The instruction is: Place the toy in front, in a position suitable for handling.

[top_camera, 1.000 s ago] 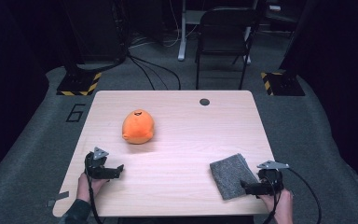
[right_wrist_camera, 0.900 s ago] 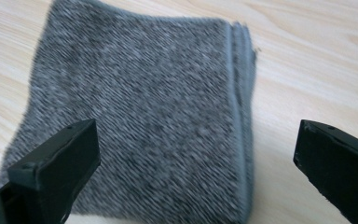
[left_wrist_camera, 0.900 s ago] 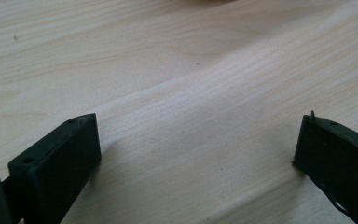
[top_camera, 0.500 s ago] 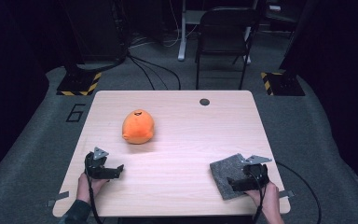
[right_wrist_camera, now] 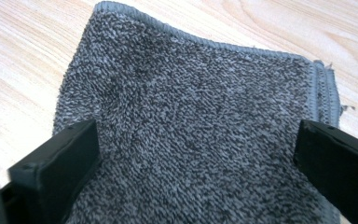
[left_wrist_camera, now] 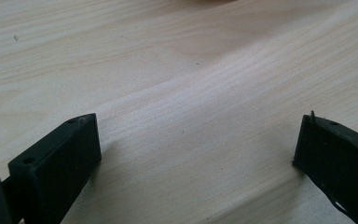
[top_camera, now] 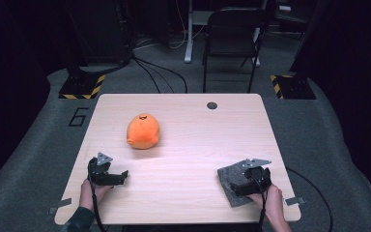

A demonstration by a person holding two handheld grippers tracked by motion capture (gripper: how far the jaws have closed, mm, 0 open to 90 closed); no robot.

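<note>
A grey folded terry cloth lies flat at the table's front right. My right gripper hovers right over it, open, jaws wide apart on either side of the cloth's near part. An orange plush toy with a small face sits left of the table's middle. My left gripper rests open at the front left, over bare wood with nothing between its jaws.
The light wooden table has a dark cable hole near its far edge. A black chair stands behind the table. Black-and-yellow striped floor plates lie at both far corners.
My right gripper has moved left from the table's right edge onto the grey cloth. The left gripper and the plush toy have stayed still.
</note>
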